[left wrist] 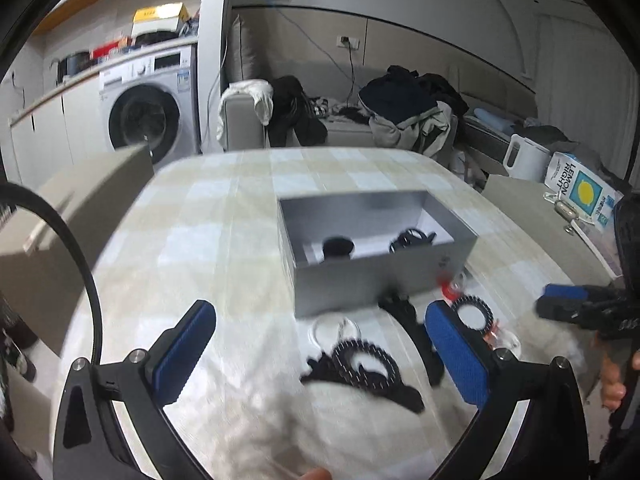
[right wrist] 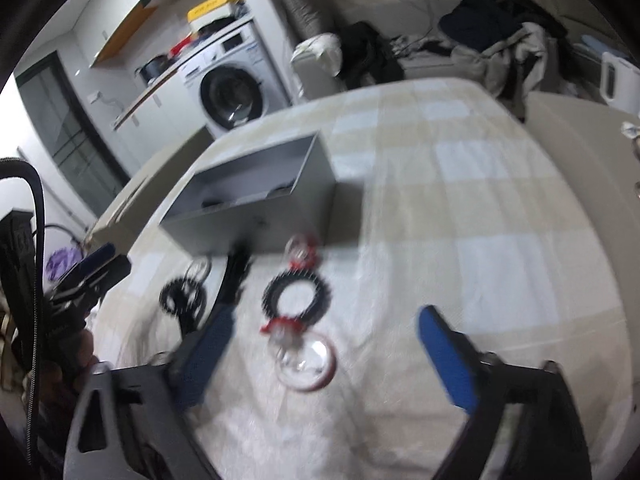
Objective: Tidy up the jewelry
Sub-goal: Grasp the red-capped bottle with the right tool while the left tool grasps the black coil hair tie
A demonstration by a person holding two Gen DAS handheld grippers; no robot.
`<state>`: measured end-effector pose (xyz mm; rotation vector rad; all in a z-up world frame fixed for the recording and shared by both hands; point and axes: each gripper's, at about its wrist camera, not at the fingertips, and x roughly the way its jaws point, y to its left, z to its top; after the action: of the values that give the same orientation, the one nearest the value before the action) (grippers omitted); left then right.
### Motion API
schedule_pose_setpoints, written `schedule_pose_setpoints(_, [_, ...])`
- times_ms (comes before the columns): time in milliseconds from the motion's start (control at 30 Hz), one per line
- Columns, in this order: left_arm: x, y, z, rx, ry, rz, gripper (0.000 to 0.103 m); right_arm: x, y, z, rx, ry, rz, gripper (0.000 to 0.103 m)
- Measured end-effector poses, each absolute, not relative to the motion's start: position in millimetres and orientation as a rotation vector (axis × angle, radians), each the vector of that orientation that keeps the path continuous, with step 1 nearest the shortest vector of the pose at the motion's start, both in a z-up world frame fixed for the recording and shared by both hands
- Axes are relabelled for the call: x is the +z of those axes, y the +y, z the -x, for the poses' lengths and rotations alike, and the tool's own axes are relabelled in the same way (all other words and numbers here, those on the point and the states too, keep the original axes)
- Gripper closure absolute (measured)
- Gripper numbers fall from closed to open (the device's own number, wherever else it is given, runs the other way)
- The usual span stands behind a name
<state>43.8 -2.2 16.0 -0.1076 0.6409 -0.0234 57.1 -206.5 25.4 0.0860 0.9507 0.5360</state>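
I judge the sorting partly done. My grey box (left wrist: 384, 276) sits at twelve o'clock on the checked tablecloth (left wrist: 224, 216), and two dark pieces (left wrist: 412, 240) already lie inside it. Plenty is left outside, in front of the box: a black beaded bracelet (left wrist: 366, 364) with a black strap (left wrist: 412, 320) beside it, a black toothed ring (right wrist: 298, 294) with red trim, and a clear bangle (right wrist: 308, 362) at its six o'clock. My left gripper (left wrist: 320, 356) is spread wide and holds nothing, hovering with the beaded bracelet between its pads. My right gripper (right wrist: 324, 354) is also wide apart and empty, bracketing the clear bangle.
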Motion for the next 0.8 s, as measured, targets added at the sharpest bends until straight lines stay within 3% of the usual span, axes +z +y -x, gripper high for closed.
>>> schedule_pose_setpoints(233, [-1.7,-6.5,-40.7,-0.013,0.696,0.108,0.001,11.8,-184.1,-47.5,0.623,0.983,-0.023,0.031])
schedule_pose_setpoints(467, [-4.7,-5.3,-37.0,-0.035,0.698,0.119,0.001,6.3,-175.7,-45.7,0.634,0.998,0.007,0.054])
schedule_pose_setpoints(800, [-6.0,-3.9,-35.3,-0.032,0.695,0.13,0.001,3.3,-166.3,-47.9,0.636,0.998,0.054,0.067])
